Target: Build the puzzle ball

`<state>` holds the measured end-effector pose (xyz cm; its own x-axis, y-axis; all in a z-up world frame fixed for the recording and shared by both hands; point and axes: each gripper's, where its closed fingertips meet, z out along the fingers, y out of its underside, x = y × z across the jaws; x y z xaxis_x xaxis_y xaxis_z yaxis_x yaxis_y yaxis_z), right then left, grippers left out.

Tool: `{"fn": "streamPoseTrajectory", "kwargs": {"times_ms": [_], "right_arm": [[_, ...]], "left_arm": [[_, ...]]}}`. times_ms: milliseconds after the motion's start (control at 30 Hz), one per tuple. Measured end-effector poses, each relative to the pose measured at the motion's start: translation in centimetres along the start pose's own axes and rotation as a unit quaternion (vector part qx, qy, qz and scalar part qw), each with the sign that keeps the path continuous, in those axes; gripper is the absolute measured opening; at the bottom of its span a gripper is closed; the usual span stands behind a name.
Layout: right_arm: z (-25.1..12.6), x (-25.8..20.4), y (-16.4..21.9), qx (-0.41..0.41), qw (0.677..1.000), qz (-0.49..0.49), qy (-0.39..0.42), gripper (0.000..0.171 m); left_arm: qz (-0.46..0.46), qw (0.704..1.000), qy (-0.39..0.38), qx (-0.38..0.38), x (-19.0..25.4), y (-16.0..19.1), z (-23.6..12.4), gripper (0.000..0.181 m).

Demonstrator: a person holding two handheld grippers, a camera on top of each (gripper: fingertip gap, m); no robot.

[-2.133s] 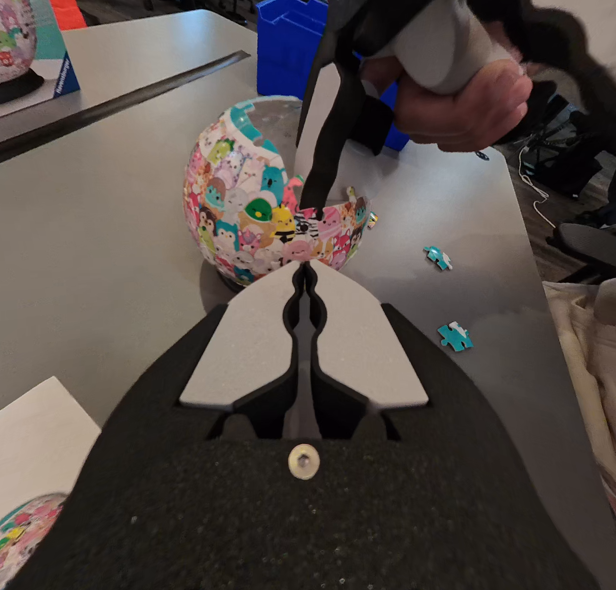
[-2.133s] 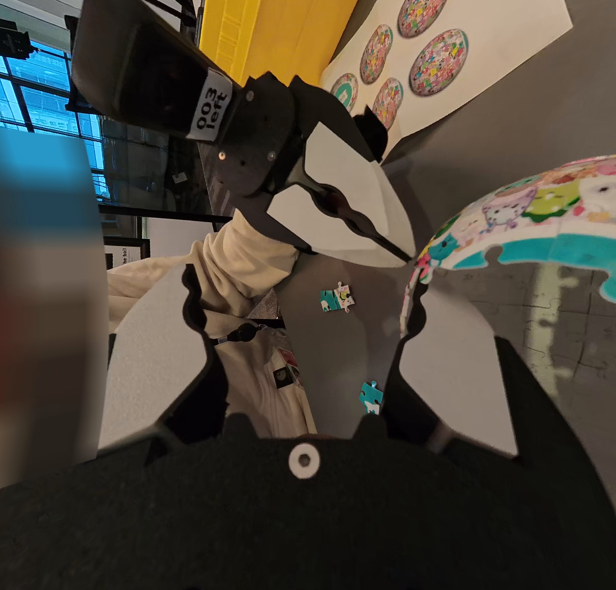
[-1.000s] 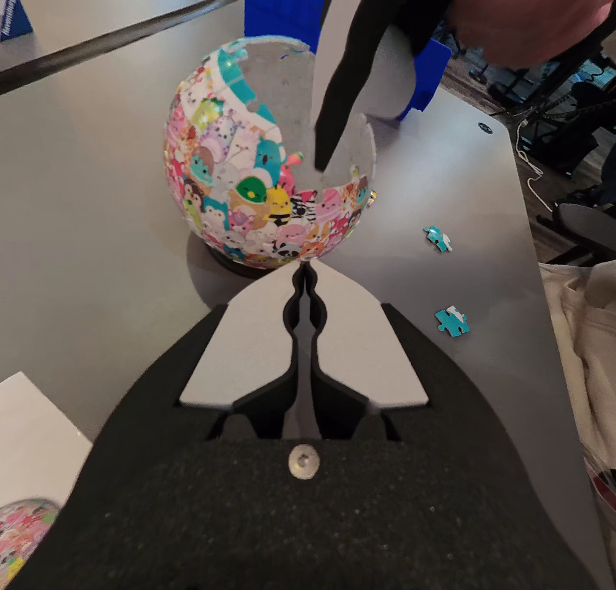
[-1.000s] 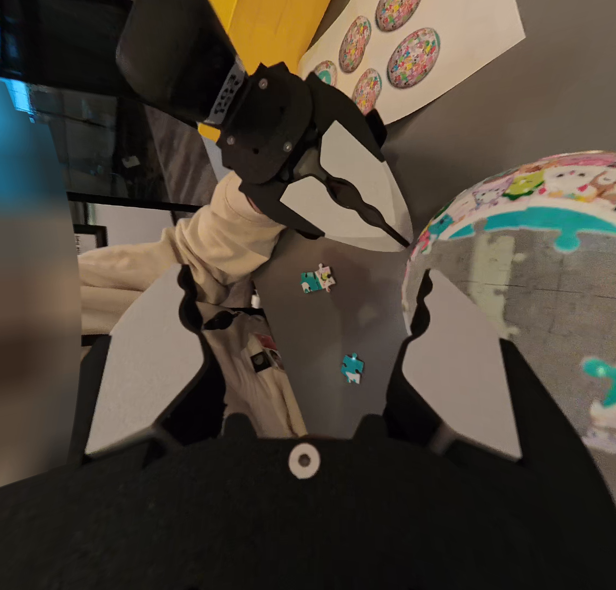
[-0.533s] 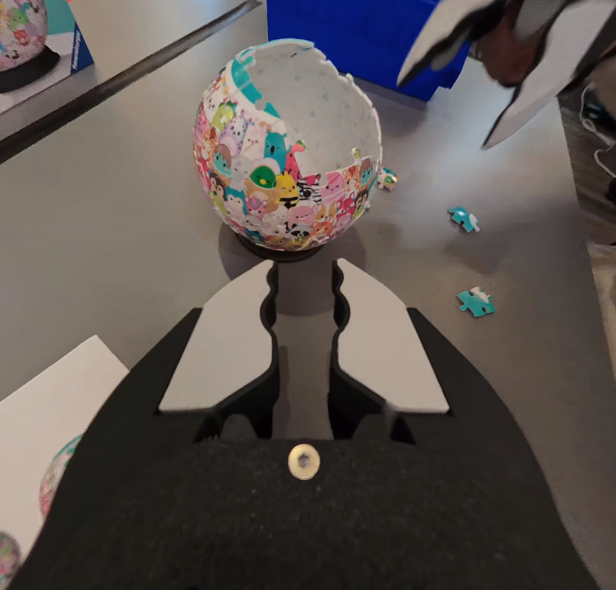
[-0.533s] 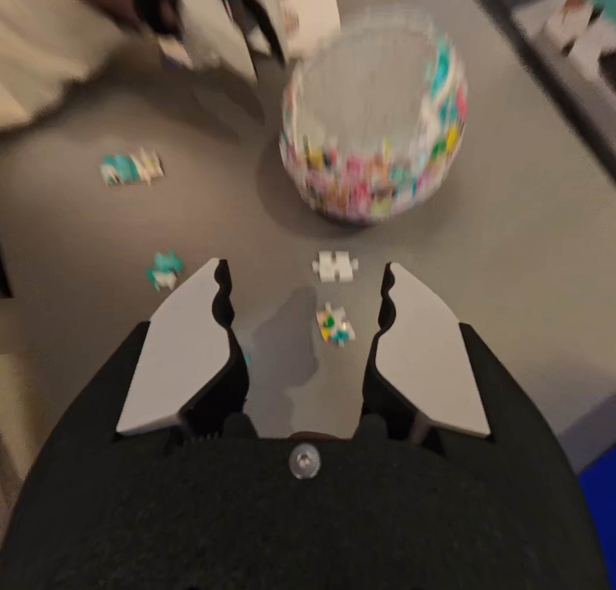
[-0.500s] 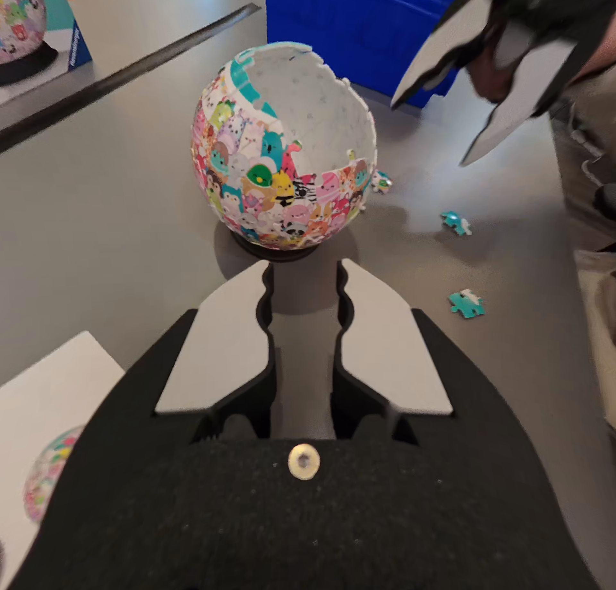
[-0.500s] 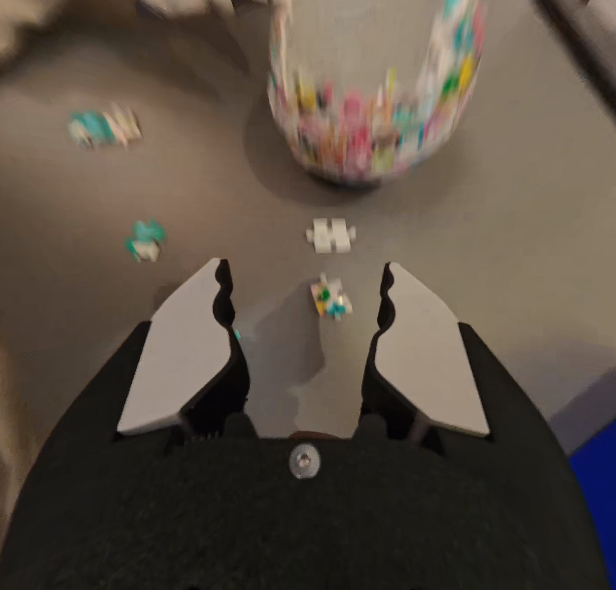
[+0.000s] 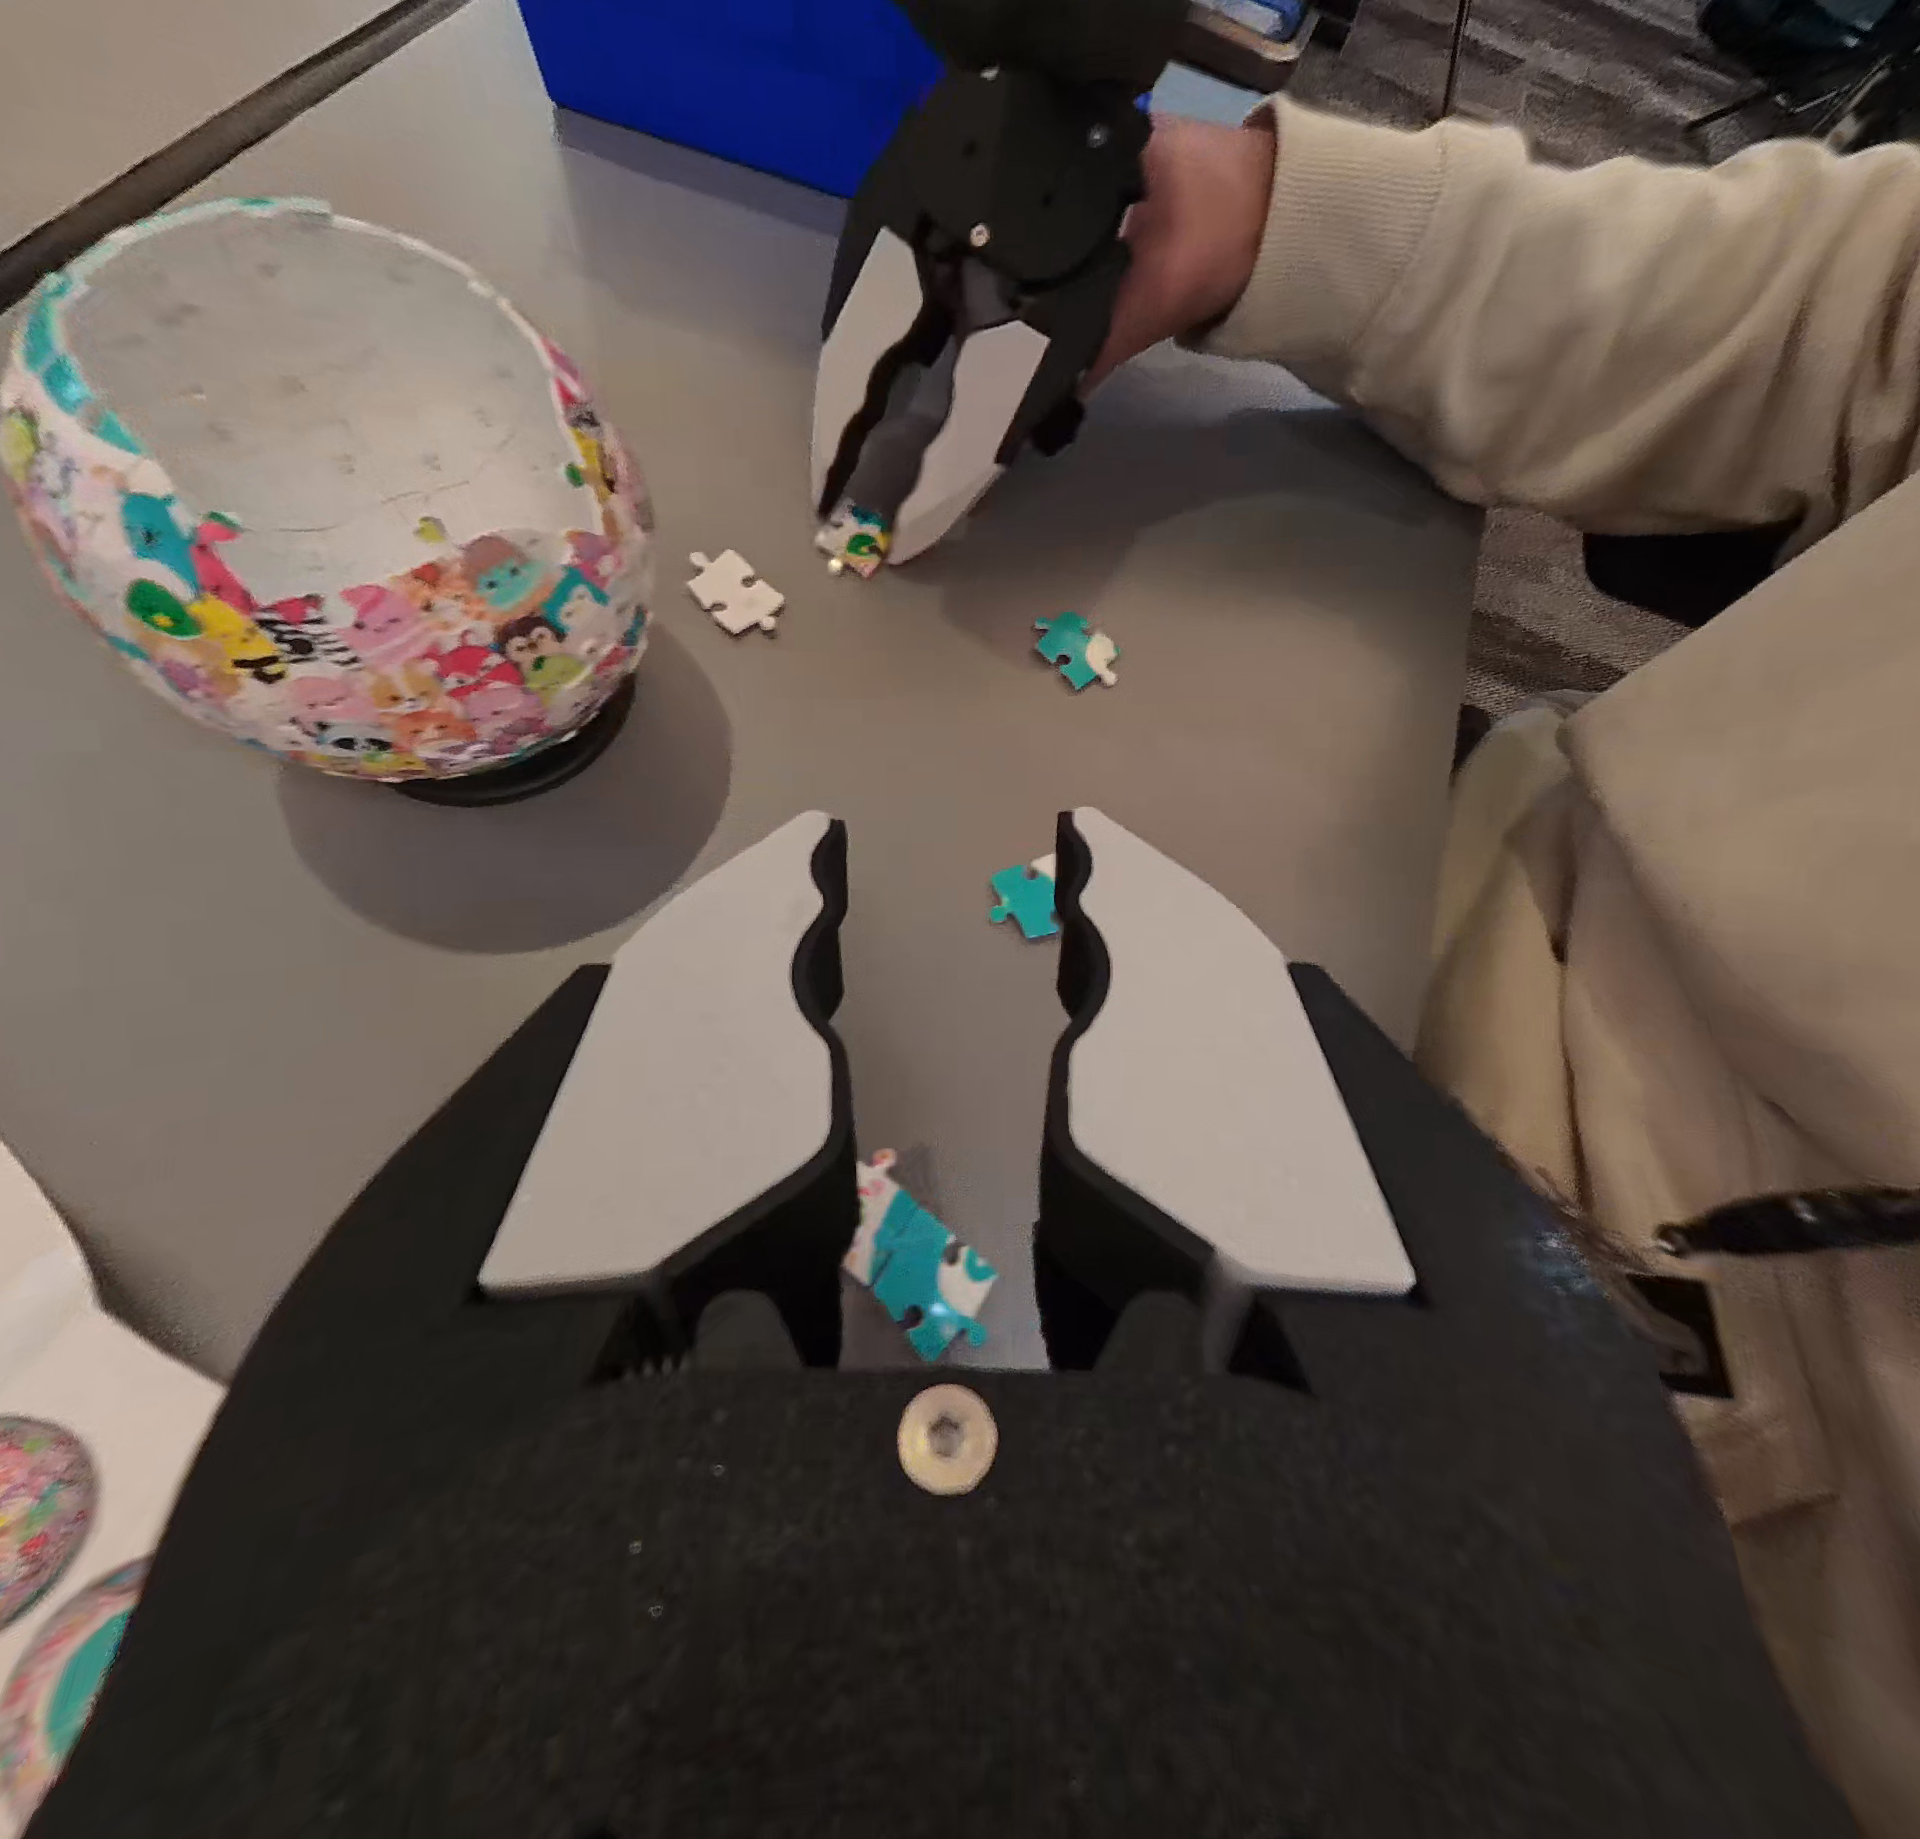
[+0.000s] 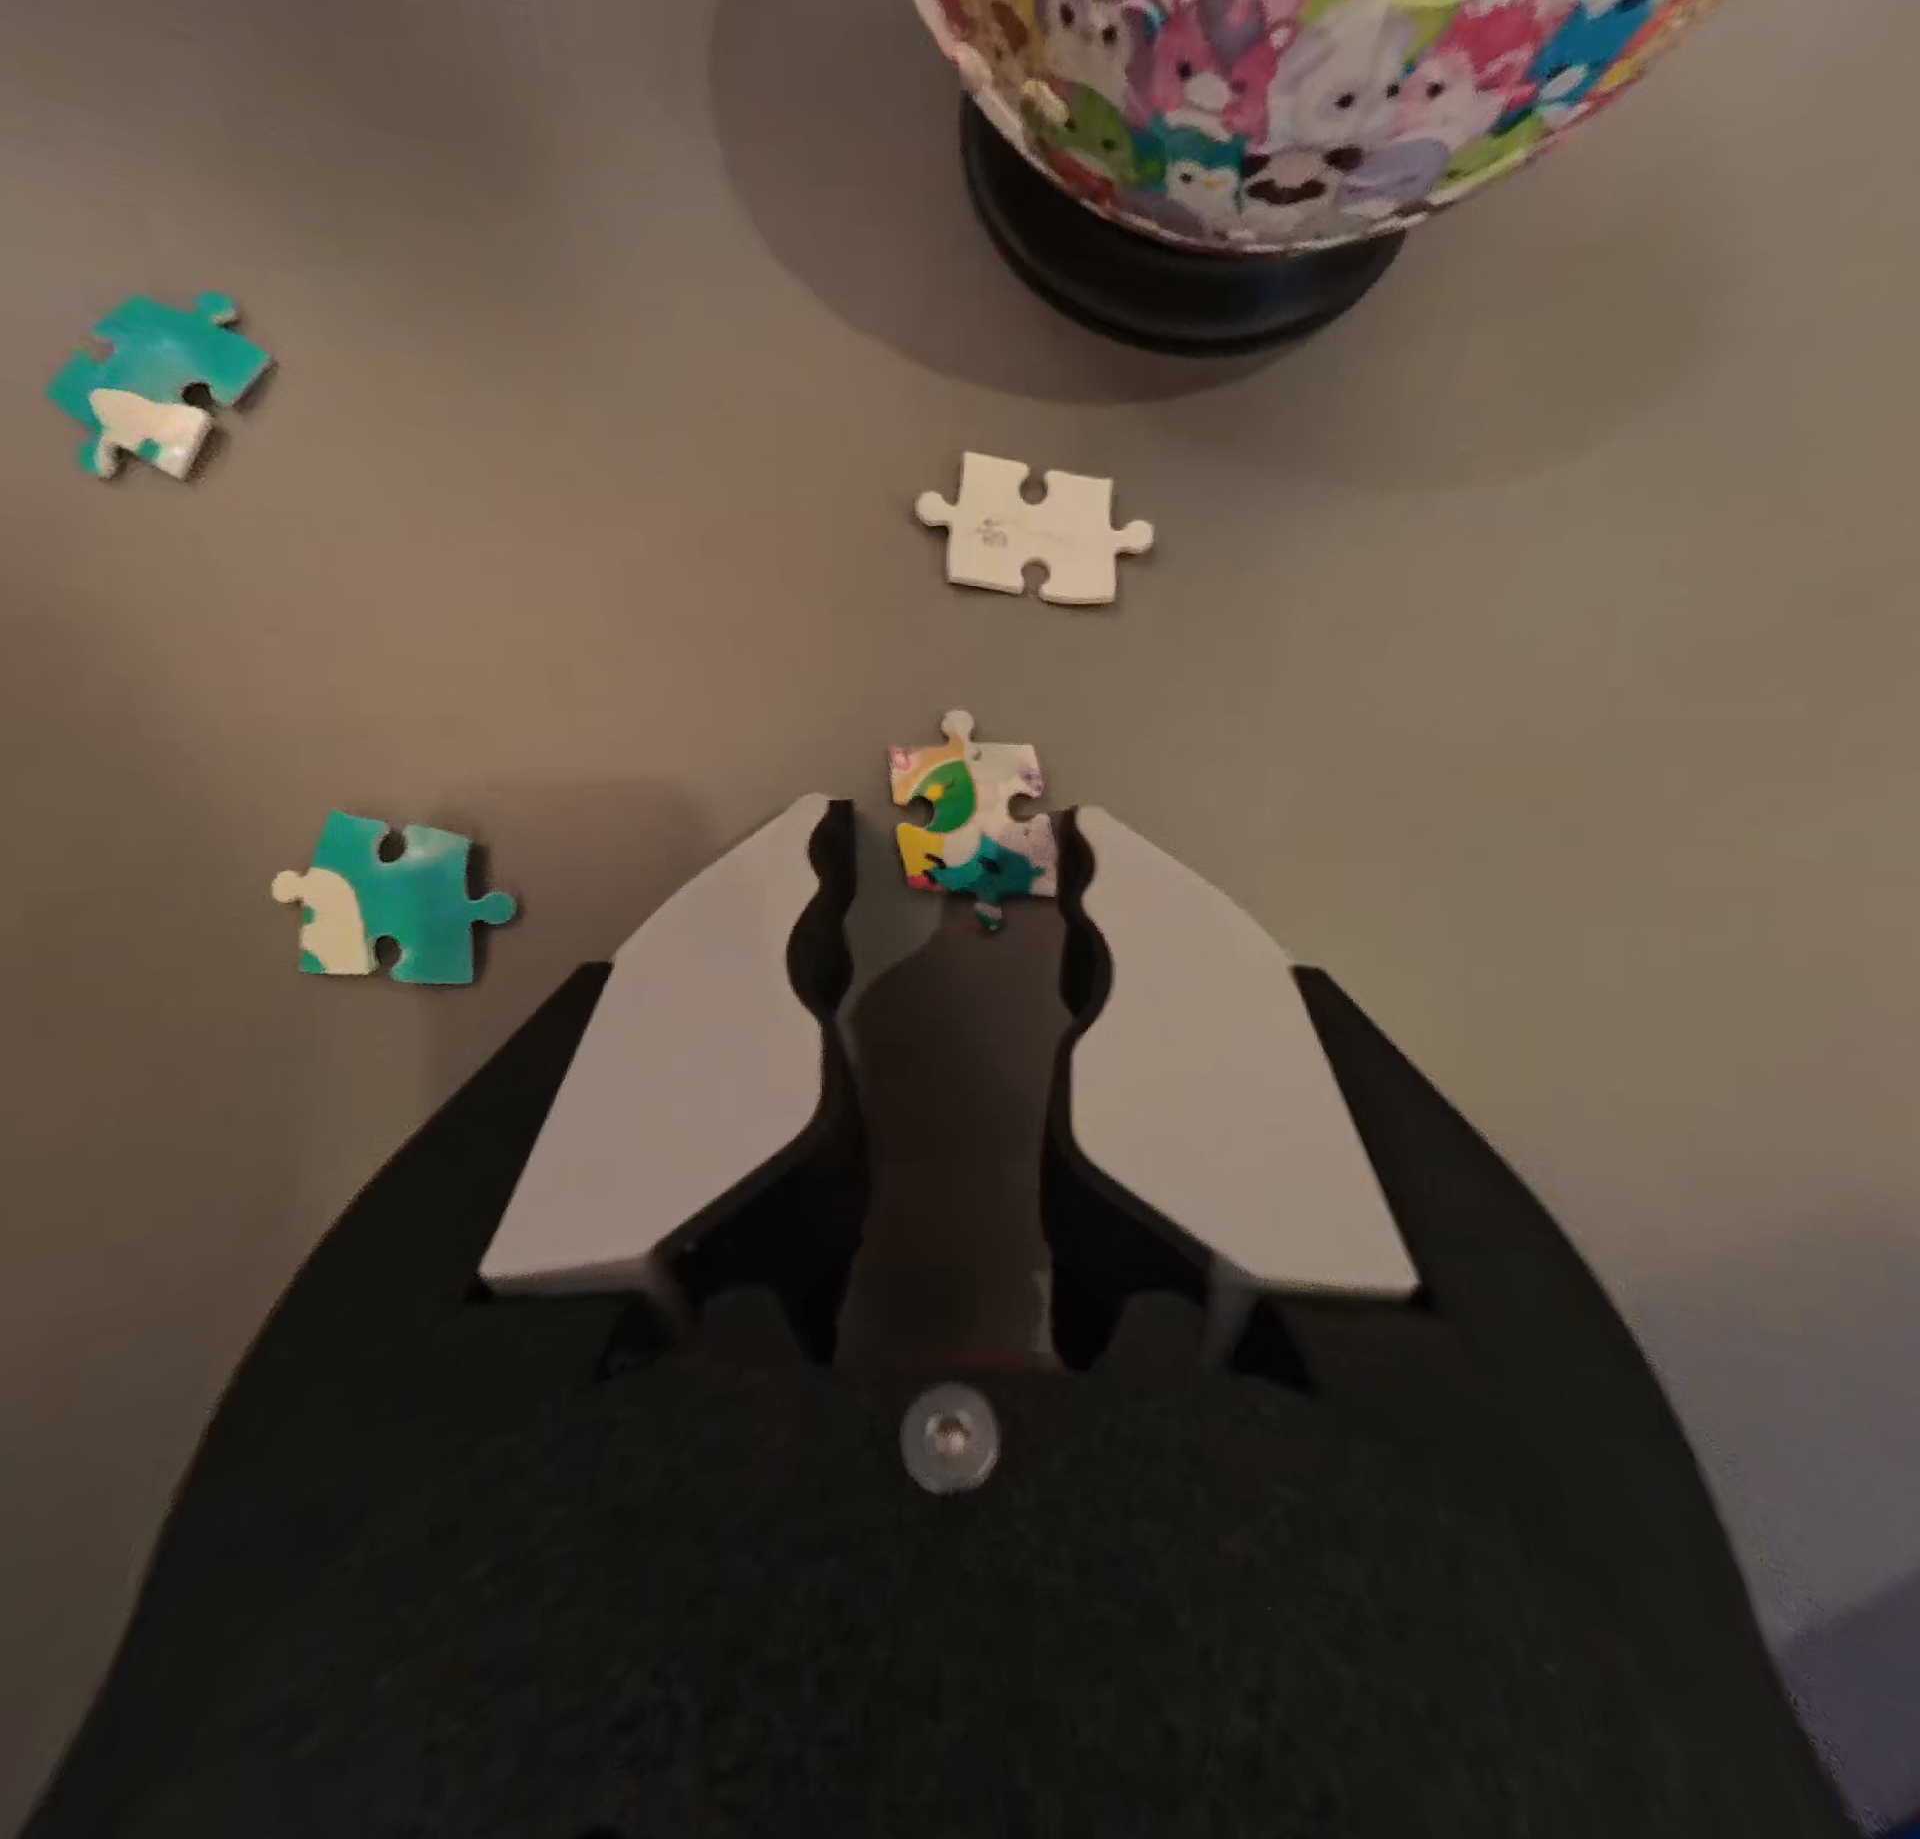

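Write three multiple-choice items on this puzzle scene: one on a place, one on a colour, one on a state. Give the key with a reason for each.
1. Where is the multicoloured piece?
A. on the table at the right gripper's fingertips
B. inside the ball
C. on the blue bin

2. What colour shows on the face-down piece near the ball's stand?
A. teal
B. white
C. pink

3. How does the left gripper stand?
A. shut on a teal piece
B. open and empty
C. shut on the ball's rim

Key: 1 A, the piece lies flat on the grey table, partly between the open fingertips. 2 B, its upturned side is plain white. 3 B, a clear gap parts its fingers, with only table and loose pieces seen through it.
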<state>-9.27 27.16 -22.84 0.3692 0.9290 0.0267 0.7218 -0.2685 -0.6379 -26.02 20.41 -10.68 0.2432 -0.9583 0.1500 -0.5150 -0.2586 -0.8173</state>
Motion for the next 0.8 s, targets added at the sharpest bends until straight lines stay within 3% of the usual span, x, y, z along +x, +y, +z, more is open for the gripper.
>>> {"fn": "streamPoseTrajectory", "kwargs": {"times_ms": [33,200,267,333,367,433,500,533,567,600,667,733,767,800], "right_arm": [[0.0,0.1,-0.1,0.008,1.0,0.003,0.003,0.029],[-0.1,0.6,-0.1,0.027,0.999,0.013,0.03,0.028],[-0.9,-0.3,-1.3,0.067,0.997,0.034,-0.002,0.028],[-2.8,-1.7,-4.6,0.165,0.977,0.106,-0.083,0.028],[-4.3,-2.6,-6.9,0.236,0.95,0.147,-0.141,0.028],[-7.8,-3.8,-11.1,0.369,0.864,0.22,-0.262,0.028],[-11.4,-4.4,-14.1,0.472,0.732,0.289,-0.398,0.027],[-13.0,-4.5,-14.9,0.507,0.653,0.317,-0.464,0.028],[-13.5,-4.5,-15.2,0.518,0.594,0.344,-0.51,0.028],[-13.1,-5.0,-15.5,0.51,0.57,0.362,-0.534,0.027],[-12.9,-6.2,-15.9,0.511,0.544,0.354,-0.564,0.028],[-12.3,-6.9,-16.5,0.502,0.545,0.36,-0.567,0.027],[-11.7,-7.6,-16.8,0.489,0.568,0.356,-0.559,0.027],[-10.6,-8.5,-17.1,0.47,0.614,0.345,-0.532,0.027]], "left_arm": [[-0.003,1.0,0.003,0.001,0.6,0.0,0.1,0.038],[-0.037,0.999,0.015,0.017,2.3,0.7,1.6,0.035],[-0.069,0.996,0.029,0.041,2.6,0.5,2.5,0.035],[-0.092,0.992,0.043,0.071,2.9,-0.2,2.9,0.034],[-0.093,0.991,0.038,0.084,2.8,-0.4,2.9,0.034],[-0.092,0.991,0.02,0.097,2.8,-0.1,2.5,0.034],[-0.112,0.986,0.025,0.122,3.5,0.3,1.9,0.034],[-0.126,0.982,0.035,0.138,4.0,0.5,1.5,0.034],[-0.139,0.978,0.041,0.153,4.4,0.8,1.1,0.034],[-0.15,0.974,0.042,0.167,4.7,1.2,0.7,0.034],[-0.164,0.968,0.043,0.186,5.1,1.8,-0.1,0.034],[-0.164,0.966,0.047,0.196,5.4,1.8,-0.7,0.034],[-0.161,0.965,0.047,0.203,5.4,1.7,-1.0,0.034],[-0.161,0.963,0.045,0.211,5.3,1.6,-1.3,0.034]]}}
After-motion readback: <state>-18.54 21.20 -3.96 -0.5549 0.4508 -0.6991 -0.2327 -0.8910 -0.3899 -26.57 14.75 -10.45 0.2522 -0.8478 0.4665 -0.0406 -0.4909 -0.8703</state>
